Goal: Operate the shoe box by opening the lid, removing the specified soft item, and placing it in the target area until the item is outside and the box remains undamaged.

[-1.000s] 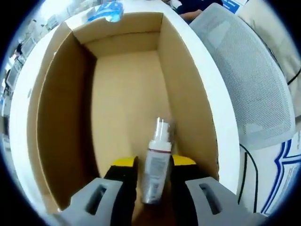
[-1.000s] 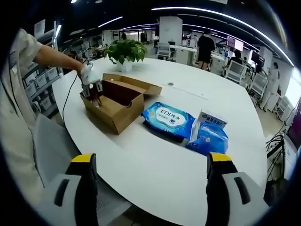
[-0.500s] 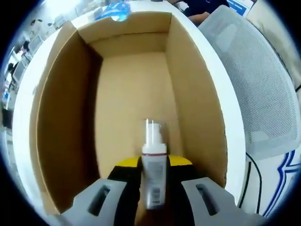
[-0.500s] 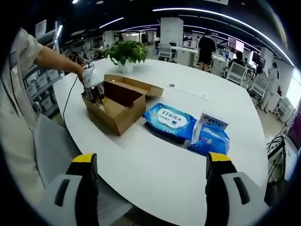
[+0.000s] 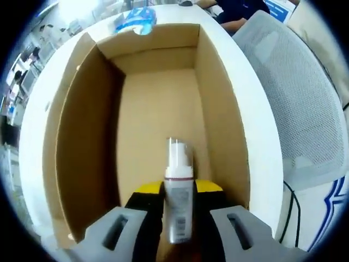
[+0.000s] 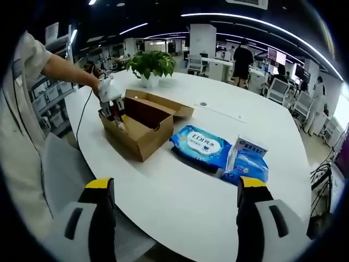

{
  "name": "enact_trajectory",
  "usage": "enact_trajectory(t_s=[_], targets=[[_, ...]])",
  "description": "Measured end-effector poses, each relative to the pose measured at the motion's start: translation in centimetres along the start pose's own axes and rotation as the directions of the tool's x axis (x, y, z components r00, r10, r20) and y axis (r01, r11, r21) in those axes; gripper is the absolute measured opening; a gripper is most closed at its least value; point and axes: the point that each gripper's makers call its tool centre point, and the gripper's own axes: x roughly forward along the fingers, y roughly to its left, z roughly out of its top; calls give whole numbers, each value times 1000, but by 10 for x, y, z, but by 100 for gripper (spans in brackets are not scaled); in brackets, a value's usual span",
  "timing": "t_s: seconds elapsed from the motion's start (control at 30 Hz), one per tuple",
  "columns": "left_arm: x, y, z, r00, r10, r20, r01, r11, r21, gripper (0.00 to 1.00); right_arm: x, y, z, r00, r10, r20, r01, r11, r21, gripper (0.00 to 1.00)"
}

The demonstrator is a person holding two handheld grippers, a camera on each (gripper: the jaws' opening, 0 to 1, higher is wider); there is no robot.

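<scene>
On white round table (image 6: 196, 191), open shoe box (image 6: 143, 123), potted plant (image 6: 150, 64), office beyond

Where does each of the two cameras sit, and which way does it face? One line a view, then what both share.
Left gripper view: rides the left gripper, looking down into the open cardboard box; its jaws clamp a small bottle.
Right gripper view: rides the right gripper, held back over the white table, facing across it; its jaws stand wide apart, and the person's sleeve shows.
Shared: the box, and the left gripper reaching into it.
</scene>
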Motion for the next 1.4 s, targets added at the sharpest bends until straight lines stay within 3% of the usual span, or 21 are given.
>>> enact_trajectory(t_s=[0.4,0.7,1.4], targets=[[-18,1,33,997,25,78,-27,999,21,18,5,13,19,998,37,45,-34,998,-51,81],[-39,0,61,986,61,155,-64,998,17,18,13,31,30,993,92,67,-85,991,-102,74],[-75,-40,117,958,41,283,-71,993,96,18,32,80,62,962,238,134,-203,952,-230,53]])
